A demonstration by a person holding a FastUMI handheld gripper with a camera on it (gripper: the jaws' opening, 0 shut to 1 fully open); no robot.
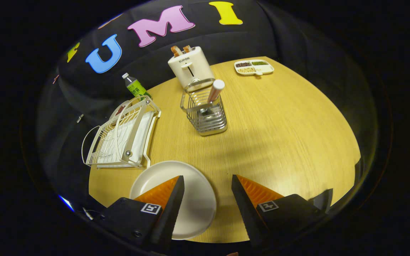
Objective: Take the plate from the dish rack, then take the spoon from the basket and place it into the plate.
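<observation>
The round wooden table (279,135) carried everything. The dish rack (121,137) stood near its edge, beside the plate (194,199), which lay flat under the fingers. The gripper (208,188) hung with its jaws apart, holding nothing. Beyond them stood the toaster (190,67), then the wire basket (205,113) with the spoon (215,91) upright inside.

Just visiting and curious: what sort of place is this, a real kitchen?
Probably a staged kitchen table in a cloth-walled booth: a toaster, a dish rack and a plate sit on the wooden table. The gripper is open.
</observation>
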